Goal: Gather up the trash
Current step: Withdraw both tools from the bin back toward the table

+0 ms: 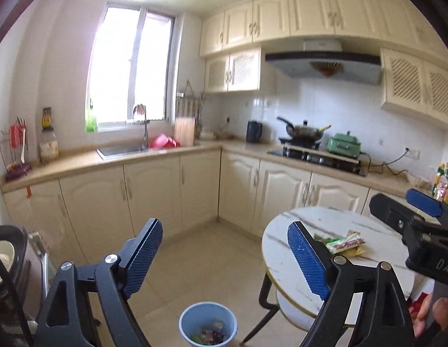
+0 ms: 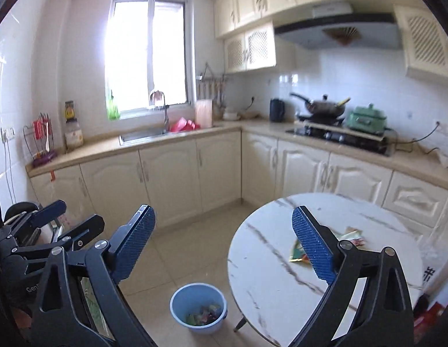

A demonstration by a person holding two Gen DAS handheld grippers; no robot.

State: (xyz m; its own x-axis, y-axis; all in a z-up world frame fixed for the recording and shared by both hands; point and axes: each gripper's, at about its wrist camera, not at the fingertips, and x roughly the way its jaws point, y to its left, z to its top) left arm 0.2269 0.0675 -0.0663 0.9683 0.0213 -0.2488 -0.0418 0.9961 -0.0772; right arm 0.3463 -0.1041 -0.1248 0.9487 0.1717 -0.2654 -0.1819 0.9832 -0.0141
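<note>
Both the left tool (image 1: 225, 256) and right tool (image 2: 224, 244) hang released and empty, so the slippery wrappers (image 1: 344, 244) on the table (image 1: 282, 260) may slide off when pinched.

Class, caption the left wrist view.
Open left gripper above blue bin; wrappers lie on round table.

Bucket (image 2: 198, 308) on floor left of round table (image 2: 270, 274), wrappers (image 2: 351, 238) on table, counter (image 2: 166, 138) behind
</note>
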